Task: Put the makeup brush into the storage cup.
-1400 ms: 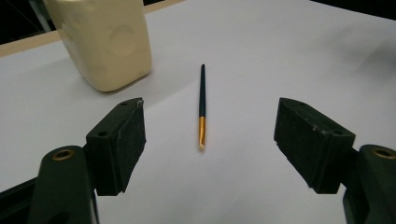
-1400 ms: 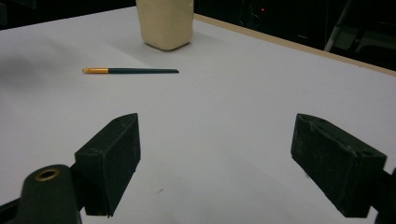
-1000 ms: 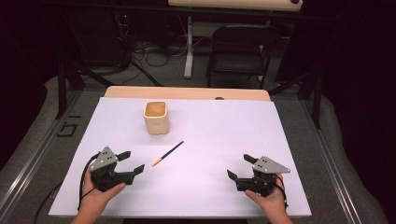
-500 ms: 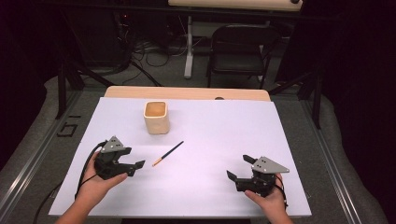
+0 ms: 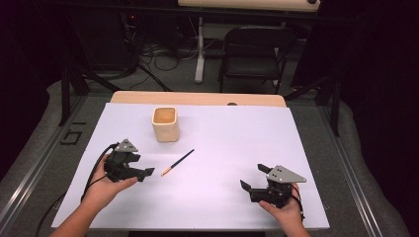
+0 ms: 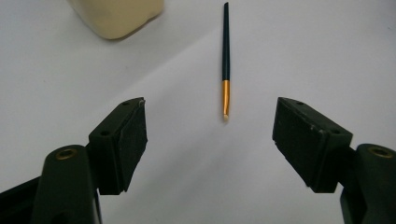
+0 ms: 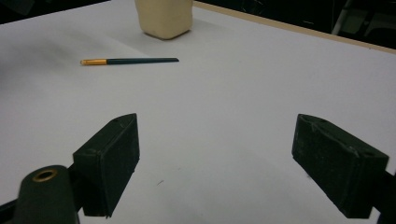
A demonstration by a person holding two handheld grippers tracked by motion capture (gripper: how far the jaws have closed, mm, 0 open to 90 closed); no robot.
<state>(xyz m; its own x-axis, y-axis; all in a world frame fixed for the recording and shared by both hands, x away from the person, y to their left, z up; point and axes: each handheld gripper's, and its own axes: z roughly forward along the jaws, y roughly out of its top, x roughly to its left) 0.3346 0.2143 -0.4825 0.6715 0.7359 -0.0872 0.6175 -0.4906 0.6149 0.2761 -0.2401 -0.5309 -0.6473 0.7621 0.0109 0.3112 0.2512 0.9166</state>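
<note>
White sheet-covered table (image 5: 222,197), dark room, black folding chair (image 5: 254,54) behind. Left gripper (image 5: 143,173) moved toward the dark gold-ferruled paintbrush (image 5: 178,162); both grippers wide open, empty, right gripper (image 5: 249,183) unmoved.

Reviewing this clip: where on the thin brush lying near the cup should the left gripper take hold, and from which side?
Probably the dark handle just behind the gold ferrule, coming down from above. The brush lies flat on the white sheet, apart from the cup, its tip towards the open left gripper. Set the jaws across the thin shaft, not along it.
</note>
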